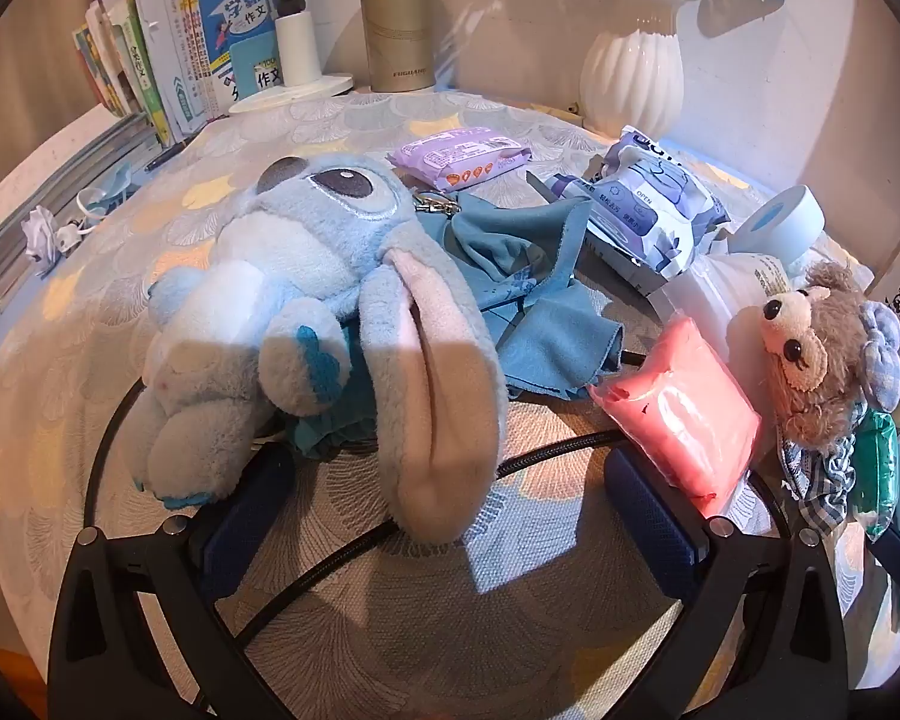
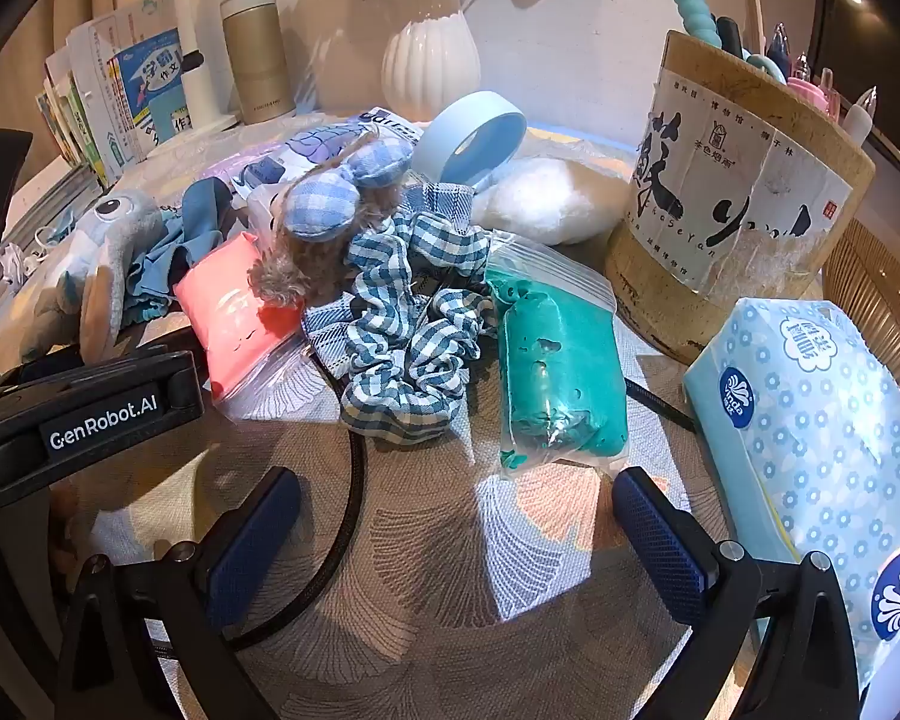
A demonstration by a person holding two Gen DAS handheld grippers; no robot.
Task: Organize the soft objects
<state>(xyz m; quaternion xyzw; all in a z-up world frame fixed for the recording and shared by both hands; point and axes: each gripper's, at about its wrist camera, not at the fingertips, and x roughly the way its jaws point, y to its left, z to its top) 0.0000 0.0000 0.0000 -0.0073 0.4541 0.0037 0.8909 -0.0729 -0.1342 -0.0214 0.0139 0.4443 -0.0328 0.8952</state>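
Observation:
A blue plush toy (image 1: 294,306) lies on its side on the patterned cloth, one long ear (image 1: 444,396) hanging down between the fingers of my left gripper (image 1: 450,516), which is open and grips nothing. Behind it lies a teal cloth (image 1: 522,276). A pink bag of clay (image 1: 678,402) and a brown plush bear (image 1: 816,354) sit to the right. My right gripper (image 2: 456,534) hangs open above bare cloth, just short of a teal bag of clay (image 2: 558,366) and a checked scrunchie (image 2: 414,336). The pink bag (image 2: 228,306) and the bear (image 2: 324,222) show here too.
Wipe packs (image 1: 648,210) (image 1: 462,156), a tape roll (image 2: 474,138), a white fluffy wad (image 2: 546,198), a tissue pack (image 2: 822,456) and a wooden pen holder (image 2: 744,210) crowd the table. Books (image 1: 168,54), a gold flask (image 1: 396,18) and a white vase (image 1: 630,78) line the back. A black cable (image 1: 330,552) crosses the cloth.

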